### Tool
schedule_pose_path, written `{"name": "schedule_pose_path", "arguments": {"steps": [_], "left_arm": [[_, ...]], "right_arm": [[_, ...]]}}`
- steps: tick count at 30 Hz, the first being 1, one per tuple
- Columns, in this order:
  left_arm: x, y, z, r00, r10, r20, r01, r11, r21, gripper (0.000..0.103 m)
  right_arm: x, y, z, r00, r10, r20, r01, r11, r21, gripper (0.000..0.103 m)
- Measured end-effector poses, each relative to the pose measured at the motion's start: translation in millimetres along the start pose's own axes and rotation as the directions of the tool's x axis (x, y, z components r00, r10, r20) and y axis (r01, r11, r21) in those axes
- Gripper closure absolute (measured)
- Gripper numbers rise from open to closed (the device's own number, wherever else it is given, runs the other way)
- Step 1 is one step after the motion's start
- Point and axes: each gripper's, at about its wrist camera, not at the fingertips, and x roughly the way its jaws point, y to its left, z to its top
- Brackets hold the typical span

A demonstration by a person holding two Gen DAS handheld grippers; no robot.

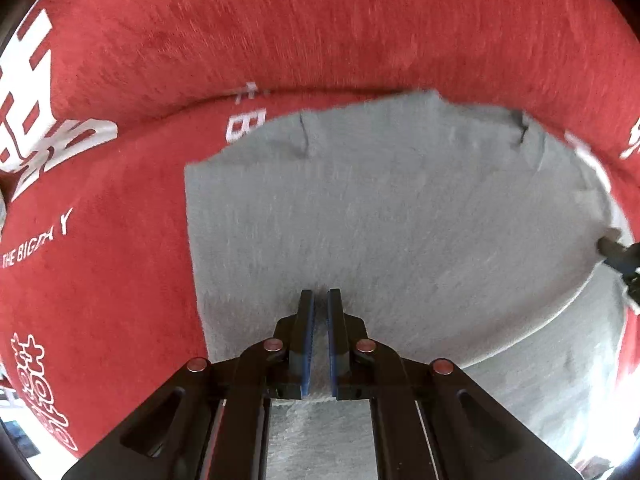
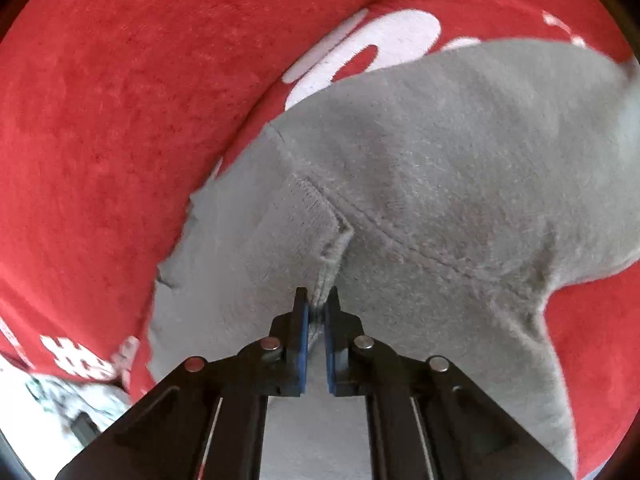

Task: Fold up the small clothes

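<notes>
1. Red plush cloth (image 1: 280, 32) with white printed characters fills the left-wrist view from the left rim across the top; bare stretches of it lie beyond the garment's far edge in both views. White lettering is cut off at the left rim and partly covered by the garment near the upper middle, so it cannot be read whole.
2. One grey garment (image 1: 400, 220) lies spread over the middle and right of that view. Its left edge runs straight down the frame, its far edge is ragged with two small dark creases. In the right-wrist view the same cloth bunches up, with a ribbed band and stitched seams at centre. Which garment it is cannot be told.
3. Two grippers, both with black arms and blue pads. The left gripper (image 1: 321, 300) stands at lower centre with its jaws drawn together; fabric passes under them, but a hold cannot be confirmed.
4. The right gripper (image 2: 318, 300) has its jaws pinched onto a raised fold of the grey garment; it also shows as a dark, blurred tip at the right rim of the left-wrist view.
5. A pale patterned patch (image 2: 72, 400) at lower left is too blurred to name.
</notes>
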Motion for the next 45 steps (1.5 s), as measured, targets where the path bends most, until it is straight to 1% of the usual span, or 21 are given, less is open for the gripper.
{"name": "schedule_pose_path", "arguments": {"steps": [2, 5, 8, 10, 11, 12, 13, 14, 15, 20, 24, 27, 29, 33, 34, 36, 41, 42, 43, 44, 45], "left_arm": [[-1.4, -2.1, -4.2, 1.0, 0.01, 0.024, -0.01, 1.0, 0.02, 0.096], [-1.5, -5.9, -4.3, 0.999, 0.032, 0.019, -0.032, 0.999, 0.041, 0.096], [-3.1, -7.0, -2.6, 0.999, 0.037, 0.002, -0.037, 0.999, 0.026, 0.096], [-4.3, -6.8, -1.8, 0.999, 0.039, -0.01, -0.038, 0.999, 0.011, 0.096], [-5.1, -7.8, -2.3, 0.999, 0.042, -0.014, -0.041, 0.999, 0.008, 0.096], [-4.4, -6.7, -1.8, 0.999, 0.045, -0.018, -0.045, 0.999, 0.006, 0.096], [-4.7, -7.1, -2.1, 0.999, 0.048, -0.022, -0.048, 0.999, 0.004, 0.096], [-5.0, -7.8, -2.6, 0.998, 0.052, -0.026, -0.052, 0.999, 0.004, 0.096], [-6.2, -9.7, -3.9, 0.998, 0.057, -0.03, -0.056, 0.998, 0.004, 0.096], [-9.8, -13.6, -7.0, 0.997, 0.069, -0.042, -0.069, 0.998, -0.002, 0.096], [-14.3, -20.7, -10.4, 0.995, 0.084, -0.053, -0.084, 0.996, 0.007, 0.096], [-17.8, -27.9, -11.9, 0.994, 0.092, -0.055, -0.091, 0.996, 0.022, 0.096], [-20.4, -33.0, -13.1, 0.994, 0.089, -0.063, -0.087, 0.996, 0.031, 0.096], [-27.6, -45.8, -16.0, 0.996, 0.077, -0.042, -0.074, 0.995, 0.065, 0.096], [-30.2, -51.0, -17.3, 0.997, 0.073, -0.035, -0.07, 0.995, 0.075, 0.096], [-32.8, -57.1, -18.5, 0.998, 0.053, -0.038, -0.05, 0.996, 0.08, 0.096], [-35.4, -75.0, -22.2, 0.998, 0.004, -0.058, 0.0, 0.997, 0.078, 0.096], [-35.2, -83.0, -23.5, 0.998, 0.003, -0.066, 0.002, 0.997, 0.08, 0.084], [-34.1, -88.3, -24.0, 0.997, -0.003, -0.077, 0.009, 0.997, 0.08, 0.029], [-33.2, -90.6, -24.3, 0.996, 0.006, -0.085, 0.001, 0.997, 0.075, 0.0], [-34.8, -93.8, -24.4, 0.997, 0.03, -0.07, -0.025, 0.997, 0.073, 0.002]], "right_arm": [[0.5, -4.6, -7.3, 1.0, -0.005, -0.001, 0.005, 1.0, -0.015, 0.096], [-0.6, -6.4, -11.4, 1.0, 0.009, 0.001, -0.009, 0.999, -0.031, 0.095], [-6.5, -11.0, -7.7, 1.0, -0.003, -0.001, 0.003, 1.0, -0.031, 0.094], [-13.7, -7.3, -5.5, 0.998, -0.068, 0.019, 0.069, 0.996, -0.051, 0.082], [-17.6, -5.7, -5.3, 0.994, -0.103, 0.029, 0.104, 0.992, -0.068, 0.079], [-22.1, -4.1, -6.0, 0.989, -0.144, 0.038, 0.147, 0.985, -0.087, 0.071], [-25.2, -5.2, -6.6, 0.987, -0.158, 0.04, 0.161, 0.982, -0.093, 0.064], [-29.8, -7.8, -7.8, 0.986, -0.161, 0.039, 0.164, 0.982, -0.094, 0.061], [-32.8, -10.0, -9.5, 0.986, -0.161, 0.035, 0.164, 0.982, -0.093, 0.058], [-39.8, -22.6, -22.7, 0.987, -0.162, -0.006, 0.161, 0.984, -0.079, 0.053], [-47.8, -29.8, -35.5, 0.988, -0.148, -0.034, 0.145, 0.986, -0.081, 0.052], [-49.3, -29.8, -42.8, 0.988, -0.145, -0.047, 0.14, 0.986, -0.091, 0.04], [-52.4, -30.2, -45.8, 0.989, -0.137, -0.051, 0.131, 0.986, -0.105, 0.04], [-56.9, -29.1, -50.3, 0.992, -0.111, -0.066, 0.102, 0.986, -0.131, 0.04], [-57.4, -28.7, -51.2, 0.992, -0.105, -0.069, 0.095, 0.986, -0.136, 0.038], [-58.9, -29.4, -53.2, 0.993, -0.089, -0.073, 0.078, 0.987, -0.14, 0.033], [-58.4, -34.6, -56.5, 0.994, -0.056, -0.091, 0.043, 0.99, -0.133, 0.032], [-58.5, -36.8, -57.0, 0.994, -0.052, -0.093, 0.039, 0.991, -0.13, 0.032], [-58.7, -38.5, -57.0, 0.994, -0.049, -0.096, 0.037, 0.991, -0.127, 0.032], [-58.8, -40.4, -57.1, 0.994, -0.046, -0.098, 0.034, 0.992, -0.124, 0.031], [-58.7, -42.1, -57.2, 0.994, -0.043, -0.101, 0.03, 0.992, -0.12, 0.027]]}}
